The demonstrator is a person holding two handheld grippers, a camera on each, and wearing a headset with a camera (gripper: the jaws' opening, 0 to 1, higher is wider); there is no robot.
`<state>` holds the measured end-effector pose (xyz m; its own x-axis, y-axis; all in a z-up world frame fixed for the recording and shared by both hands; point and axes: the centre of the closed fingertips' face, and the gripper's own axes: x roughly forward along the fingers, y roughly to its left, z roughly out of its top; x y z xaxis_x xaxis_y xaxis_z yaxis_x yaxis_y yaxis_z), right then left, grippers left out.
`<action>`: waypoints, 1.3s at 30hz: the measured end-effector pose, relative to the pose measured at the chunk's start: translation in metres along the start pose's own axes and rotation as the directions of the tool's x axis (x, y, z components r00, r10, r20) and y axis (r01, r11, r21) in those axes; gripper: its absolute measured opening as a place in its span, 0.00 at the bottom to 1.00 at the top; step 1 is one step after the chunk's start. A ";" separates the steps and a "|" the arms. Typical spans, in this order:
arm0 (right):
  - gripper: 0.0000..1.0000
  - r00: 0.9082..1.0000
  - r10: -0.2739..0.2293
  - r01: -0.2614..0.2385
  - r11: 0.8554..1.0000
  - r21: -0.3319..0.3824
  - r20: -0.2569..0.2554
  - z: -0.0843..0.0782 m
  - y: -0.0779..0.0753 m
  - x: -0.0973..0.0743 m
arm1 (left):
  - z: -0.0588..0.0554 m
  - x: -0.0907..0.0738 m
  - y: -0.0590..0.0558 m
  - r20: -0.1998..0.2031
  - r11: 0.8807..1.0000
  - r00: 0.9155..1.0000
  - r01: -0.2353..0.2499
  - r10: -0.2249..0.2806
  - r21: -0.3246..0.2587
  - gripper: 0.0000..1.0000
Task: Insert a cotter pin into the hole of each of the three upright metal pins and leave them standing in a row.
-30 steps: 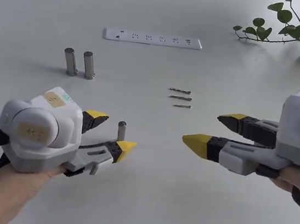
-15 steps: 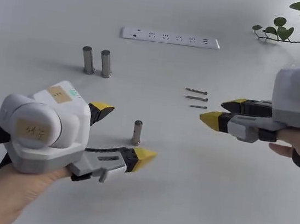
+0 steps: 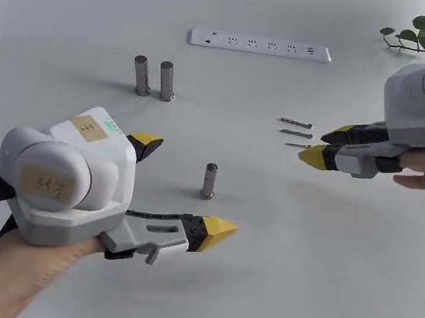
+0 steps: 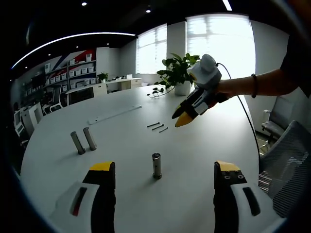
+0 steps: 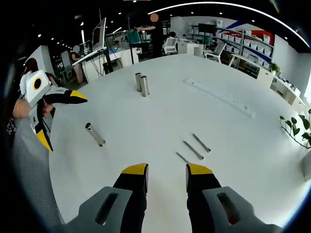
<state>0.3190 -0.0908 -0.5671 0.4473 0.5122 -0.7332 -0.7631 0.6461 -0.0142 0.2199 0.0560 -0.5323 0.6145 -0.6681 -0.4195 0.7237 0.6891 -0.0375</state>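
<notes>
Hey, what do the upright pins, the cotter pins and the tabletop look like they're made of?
Upright pins: metal, probably steel, grey with bright lengthwise glints. Cotter pins: thin grey metal, slightly shiny; too small to say more. Tabletop: smooth white matte surface, perhaps laminate, showing soft shadows and no grain.

the near pin [image 3: 209, 180] and the pair of pins [image 3: 166, 81] at 11 o'clock look like bare steel, smooth with a dull shine. cotter pins [image 3: 295, 133] at 2 o'clock are thin grey metal. table [image 3: 259, 283] is smooth matt white. left gripper [image 3: 185, 185] and right gripper [image 3: 317, 146]: satin white plastic shells, matt black jaws, yellow tips.
</notes>
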 end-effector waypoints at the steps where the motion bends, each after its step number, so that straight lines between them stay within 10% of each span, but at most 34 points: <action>1: 0.27 1.000 0.008 -0.008 1.000 -0.012 -0.015 -0.001 -0.001 0.002 | 0.000 -0.002 0.000 0.000 1.000 1.000 -0.005 0.005 0.001 0.83; 17: 0.19 0.986 0.034 -0.054 0.992 -0.116 -0.166 -0.012 -0.020 0.032 | 0.000 -0.015 0.001 -0.004 0.999 0.999 -0.040 0.040 0.017 0.76; 39: 0.09 0.967 0.076 -0.106 0.988 -0.114 -0.242 -0.017 -0.030 0.041 | -0.003 -0.021 0.012 -0.026 0.997 0.997 -0.070 0.070 -0.013 0.69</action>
<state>0.3521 -0.0990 -0.6084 0.2620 0.4075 -0.8748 -0.8544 0.5194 -0.0139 0.2146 0.0794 -0.5262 0.6554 -0.6110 -0.4441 0.6745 0.7380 -0.0198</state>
